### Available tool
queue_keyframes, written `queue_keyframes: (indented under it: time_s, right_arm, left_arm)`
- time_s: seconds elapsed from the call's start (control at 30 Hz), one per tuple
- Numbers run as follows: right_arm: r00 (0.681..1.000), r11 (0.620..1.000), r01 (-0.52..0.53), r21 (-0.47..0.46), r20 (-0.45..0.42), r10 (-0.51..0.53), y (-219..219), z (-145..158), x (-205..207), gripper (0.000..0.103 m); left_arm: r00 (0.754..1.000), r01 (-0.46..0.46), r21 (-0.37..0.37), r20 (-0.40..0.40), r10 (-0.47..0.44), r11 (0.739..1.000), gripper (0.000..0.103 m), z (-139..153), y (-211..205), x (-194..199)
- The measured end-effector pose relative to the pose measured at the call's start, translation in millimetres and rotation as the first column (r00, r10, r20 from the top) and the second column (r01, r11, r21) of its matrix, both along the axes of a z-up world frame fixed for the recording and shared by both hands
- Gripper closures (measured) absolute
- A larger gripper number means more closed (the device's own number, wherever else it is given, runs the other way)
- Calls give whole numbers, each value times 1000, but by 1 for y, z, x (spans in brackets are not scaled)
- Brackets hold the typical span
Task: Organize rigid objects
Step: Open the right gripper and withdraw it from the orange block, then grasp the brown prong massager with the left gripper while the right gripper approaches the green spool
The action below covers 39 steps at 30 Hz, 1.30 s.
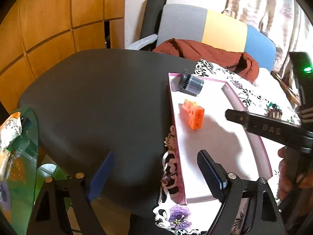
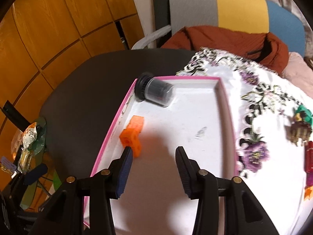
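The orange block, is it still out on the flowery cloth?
No, the orange block lies inside the pink-edged tray, near the dark jar.

Rust jacket (image 1: 205, 52) on tricolour chair (image 1: 225, 29); floral cloth (image 2: 264, 101) over table.

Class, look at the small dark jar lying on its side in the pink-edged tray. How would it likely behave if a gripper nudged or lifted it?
The jar lies on its round side, so a nudge would probably roll it across the tray. Its glossy wall may slip between pads. It looks rigid and, being small, probably light; its contents cannot be made out.
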State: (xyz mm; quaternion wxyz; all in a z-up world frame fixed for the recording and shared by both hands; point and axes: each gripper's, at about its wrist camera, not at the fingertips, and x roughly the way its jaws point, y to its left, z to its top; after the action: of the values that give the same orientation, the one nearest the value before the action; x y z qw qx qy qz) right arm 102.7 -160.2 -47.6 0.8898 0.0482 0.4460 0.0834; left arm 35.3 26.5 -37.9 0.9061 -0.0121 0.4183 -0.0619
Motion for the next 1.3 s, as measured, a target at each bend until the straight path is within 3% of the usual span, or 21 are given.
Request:
queue_keyframes:
  time_s: [0.2,0.57,0.8,1.13,1.2,1.3]
  right_arm:
    - [997,998,61,-27,47,-59,-31,15,-16,57]
    - [955,956,289,-42,78,-285,-146,29,-38,57]
    - [867,870,493,-31,98,-488,-239,44,-62,57]
    - [693,697,716,33,84,-716,-347,38,-86,57]
    - [673,675,735,70,44,-738,-356,32,-89,57]
    - [674,673,731,113,33,-738,-360,32,-90,56]
  left_arm:
    - [999,33,-16,-6,-33,999,16,1,-6,-1]
    - [994,107,5,32,-107,994,16,14,-29,0]
    - [986,162,-3,33,-162,987,16,20,-48,2]
    - [967,252,-31,27,-252,967,15,30,-89,9]
    - [961,277,-27,31,-276,960,12,34,-102,11]
    - [946,325,-38,32,-324,945,5,39,-131,17]
